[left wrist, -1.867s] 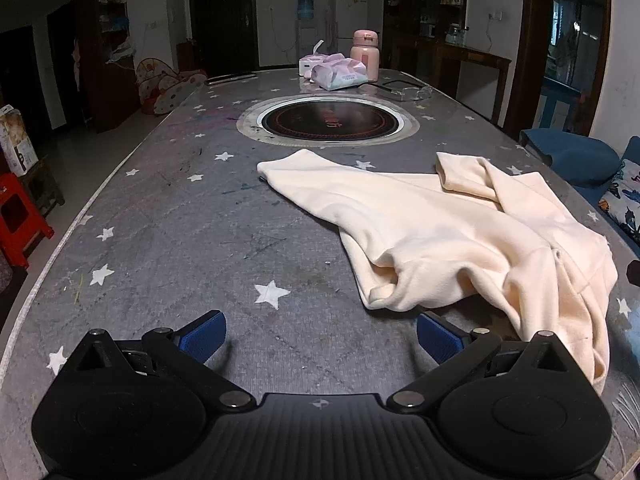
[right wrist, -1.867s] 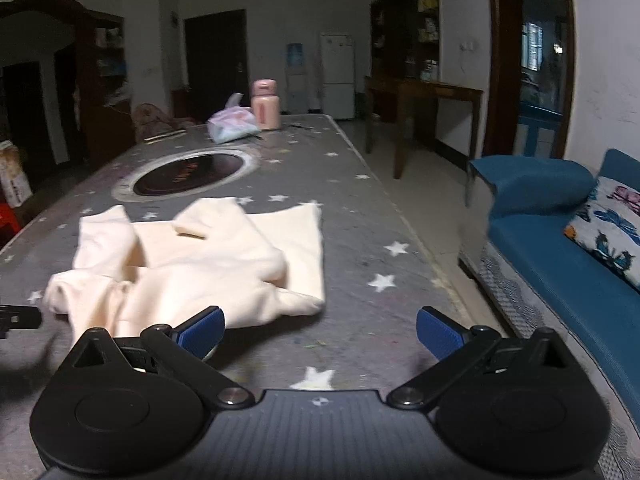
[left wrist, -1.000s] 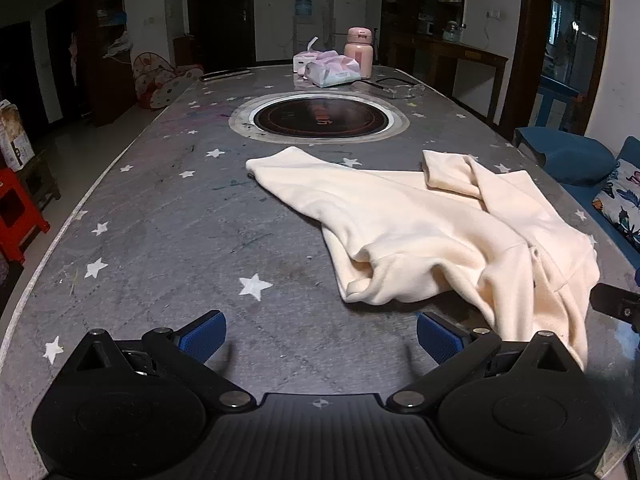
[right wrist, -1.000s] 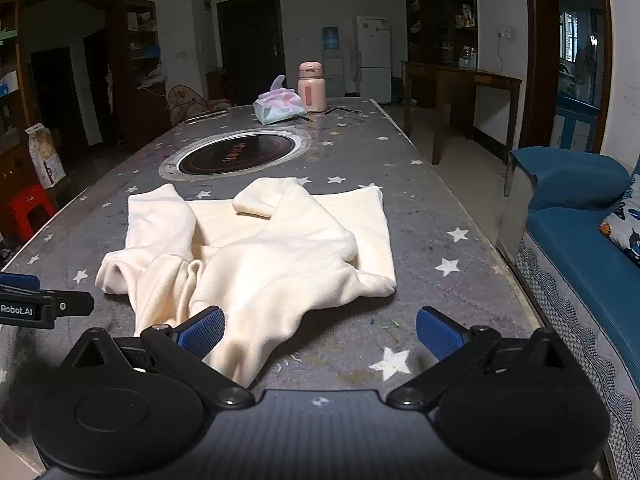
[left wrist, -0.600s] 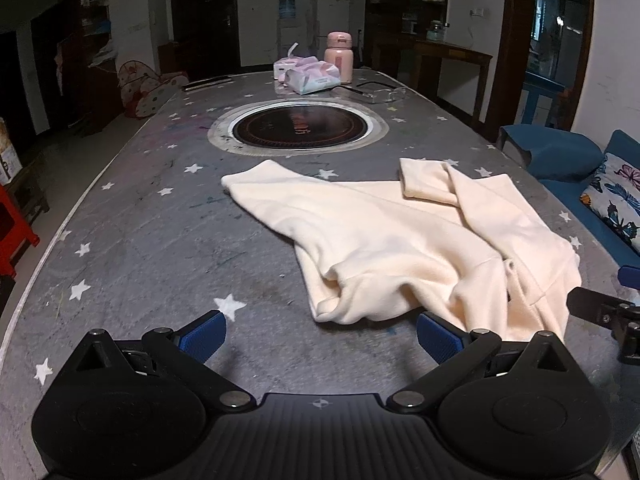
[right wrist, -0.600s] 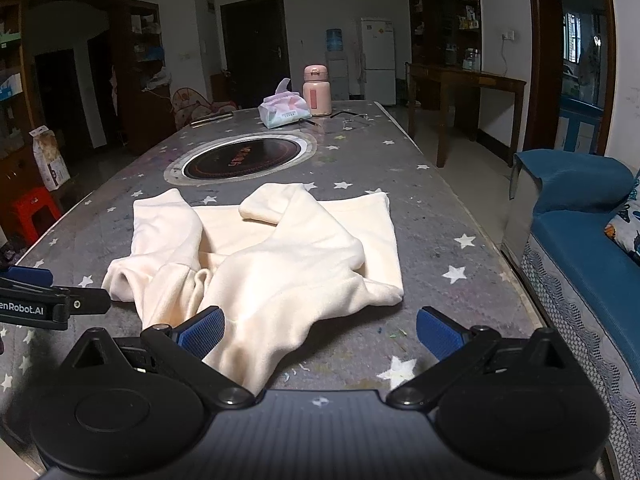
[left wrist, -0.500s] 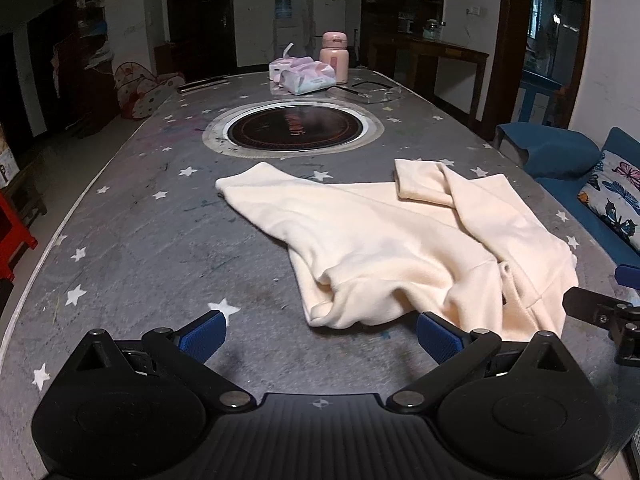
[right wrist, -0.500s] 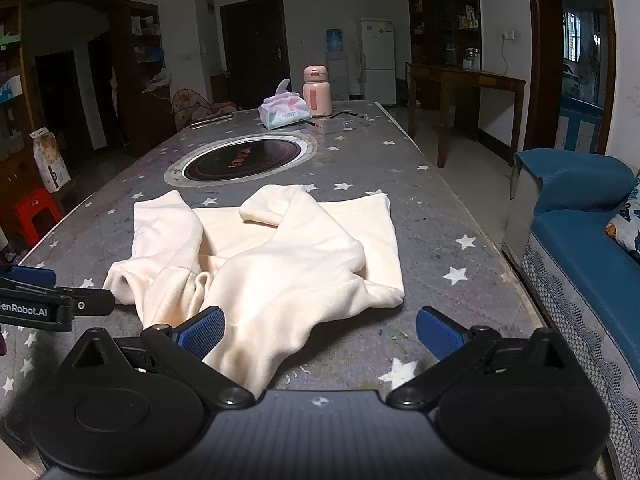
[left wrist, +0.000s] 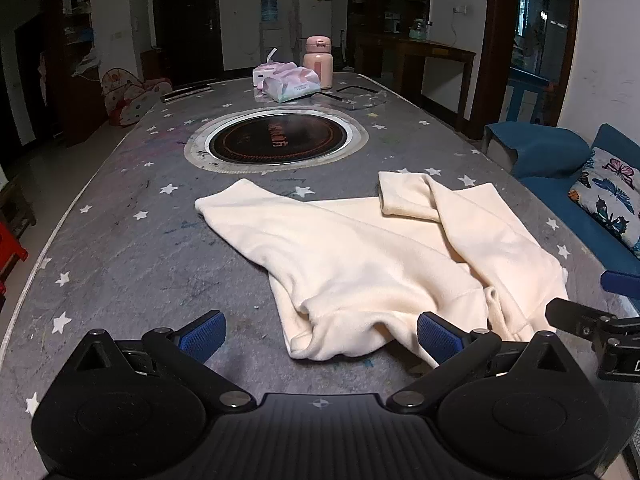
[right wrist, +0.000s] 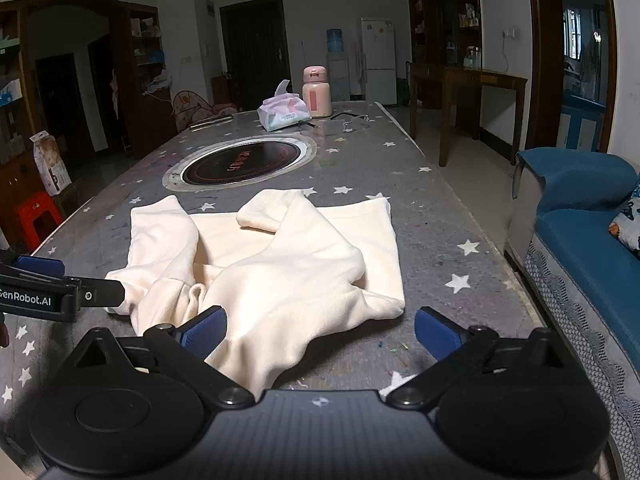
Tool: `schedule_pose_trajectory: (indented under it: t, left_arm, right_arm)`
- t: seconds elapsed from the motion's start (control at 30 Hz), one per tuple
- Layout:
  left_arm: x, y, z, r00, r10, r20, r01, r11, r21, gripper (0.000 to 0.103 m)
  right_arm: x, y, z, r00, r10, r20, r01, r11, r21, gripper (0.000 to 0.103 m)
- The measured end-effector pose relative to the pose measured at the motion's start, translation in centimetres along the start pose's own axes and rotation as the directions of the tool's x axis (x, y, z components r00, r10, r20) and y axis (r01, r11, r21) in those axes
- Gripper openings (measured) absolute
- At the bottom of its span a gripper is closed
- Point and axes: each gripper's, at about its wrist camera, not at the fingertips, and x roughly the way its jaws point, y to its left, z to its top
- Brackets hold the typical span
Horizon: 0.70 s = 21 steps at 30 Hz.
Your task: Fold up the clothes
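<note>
A cream long-sleeved top [left wrist: 392, 264] lies crumpled on the grey star-patterned table [left wrist: 120, 248]. It also shows in the right wrist view [right wrist: 280, 264]. One sleeve is folded across the body. My left gripper [left wrist: 320, 332] is open and empty, just short of the garment's near bunched edge. My right gripper [right wrist: 318, 330] is open and empty, its left finger [right wrist: 202, 330] over the near hem. Each gripper shows at the edge of the other's view: the right one [left wrist: 592, 320], the left one [right wrist: 60, 288].
A round inset cooktop [left wrist: 276, 142] sits mid-table. A tissue pack [left wrist: 292, 86], pink bottle [left wrist: 318, 62] and glasses [left wrist: 366, 98] stand at the far end. A blue sofa [right wrist: 588, 248] runs along the right. A red stool [right wrist: 36, 216] stands left.
Both grippers have drawn back and risen a little, so the whole garment sits farther ahead in view. The garment has not moved. Both grippers stay open.
</note>
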Motion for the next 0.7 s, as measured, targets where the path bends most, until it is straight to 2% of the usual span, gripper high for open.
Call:
schedule_pose_trajectory:
  t: [0.27, 0.7]
  left_arm:
    - [0.4, -0.5, 1.4, 1.000, -0.024, 0.019, 0.024, 1.000, -0.006, 0.103]
    - [2.6, -3.5, 3.7, 0.998, -0.061, 0.013, 0.060, 0.997, 0.055, 0.102]
  right_arm:
    - [0.4, -0.3, 0.5, 1.000, 0.011, -0.004, -0.011, 1.000, 0.014, 0.094]
    - [1.3, -0.7, 1.9, 1.000, 0.023, -0.002, -0.023, 1.000, 0.004, 0.085]
